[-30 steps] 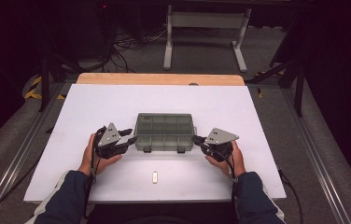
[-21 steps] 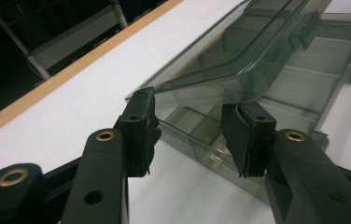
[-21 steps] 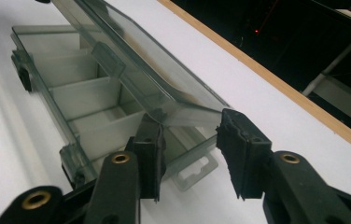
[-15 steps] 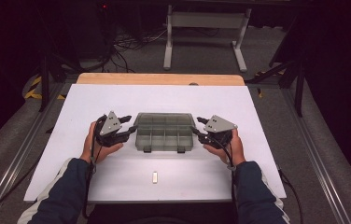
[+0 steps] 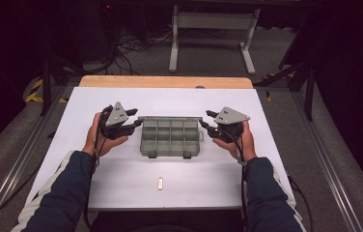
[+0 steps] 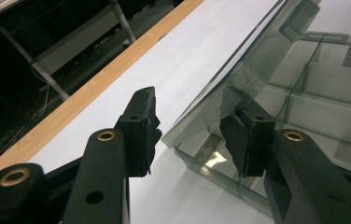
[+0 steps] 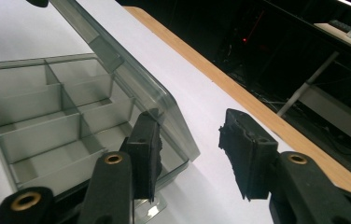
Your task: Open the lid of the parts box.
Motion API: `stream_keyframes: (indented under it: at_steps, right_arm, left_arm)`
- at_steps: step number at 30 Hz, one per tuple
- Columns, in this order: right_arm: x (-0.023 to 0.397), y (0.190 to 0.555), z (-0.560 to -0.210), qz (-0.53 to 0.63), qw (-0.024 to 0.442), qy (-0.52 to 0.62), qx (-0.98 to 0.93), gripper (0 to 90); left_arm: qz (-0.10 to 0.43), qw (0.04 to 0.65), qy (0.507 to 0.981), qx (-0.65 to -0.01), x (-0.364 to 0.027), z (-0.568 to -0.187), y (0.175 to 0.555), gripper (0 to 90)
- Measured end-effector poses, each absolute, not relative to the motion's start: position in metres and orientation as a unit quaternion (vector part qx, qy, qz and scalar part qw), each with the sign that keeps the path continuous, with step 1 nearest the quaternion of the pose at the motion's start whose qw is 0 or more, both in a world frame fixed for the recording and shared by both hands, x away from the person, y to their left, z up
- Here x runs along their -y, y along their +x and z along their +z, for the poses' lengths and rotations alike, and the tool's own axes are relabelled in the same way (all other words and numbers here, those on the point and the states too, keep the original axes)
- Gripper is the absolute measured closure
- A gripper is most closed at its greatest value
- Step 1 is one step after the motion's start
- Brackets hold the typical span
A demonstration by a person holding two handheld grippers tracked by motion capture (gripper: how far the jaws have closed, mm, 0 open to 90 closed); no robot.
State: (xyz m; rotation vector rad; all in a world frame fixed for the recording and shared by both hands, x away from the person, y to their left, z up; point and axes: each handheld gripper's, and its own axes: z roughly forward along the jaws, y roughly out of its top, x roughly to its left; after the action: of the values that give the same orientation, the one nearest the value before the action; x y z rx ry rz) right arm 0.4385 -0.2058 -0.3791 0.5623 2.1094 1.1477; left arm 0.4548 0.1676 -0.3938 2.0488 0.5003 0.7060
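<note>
A clear grey compartment box (image 5: 170, 140) sits mid-table with its lid (image 5: 170, 119) swung up at the back. My left gripper (image 5: 135, 118) is at the lid's left end, my right gripper (image 5: 205, 119) at its right end. In the left gripper view, the lid's corner (image 6: 257, 60) lies between my open jaws (image 6: 190, 126), against the right pad and apart from the left pad. In the right gripper view, the lid (image 7: 131, 70) rests by the left pad of my right gripper (image 7: 190, 140). Its jaws have just been closing a little and still stand apart. The compartments (image 7: 38, 121) look empty.
A small pale piece (image 5: 160, 182) lies on the white table cover (image 5: 266, 169) near the front edge. A wooden strip (image 5: 165, 82) borders the far side. Beyond it stand a metal frame (image 5: 213, 21) and cables on the dark floor.
The box's lid has swung up from flat to raised. Both hands rose and moved away from the person with it. The right jaws went from nearly shut to apart.
</note>
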Motion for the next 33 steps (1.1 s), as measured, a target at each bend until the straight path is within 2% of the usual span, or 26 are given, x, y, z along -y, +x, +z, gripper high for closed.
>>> stream_keyframes:
  at_steps: [21, 33]
  right_arm:
    - [0.200, 0.470, -0.361, 0.450, 0.319, 0.245, -0.798, 66.1]
    - [0.196, 0.484, -0.368, 0.469, 0.310, 0.264, -0.784, 75.2]
  left_arm:
    - [0.273, 0.468, 0.812, -0.219, -0.162, -0.370, 0.483, 55.6]
    - [0.270, 0.471, 0.808, -0.232, -0.154, -0.380, 0.496, 63.1]
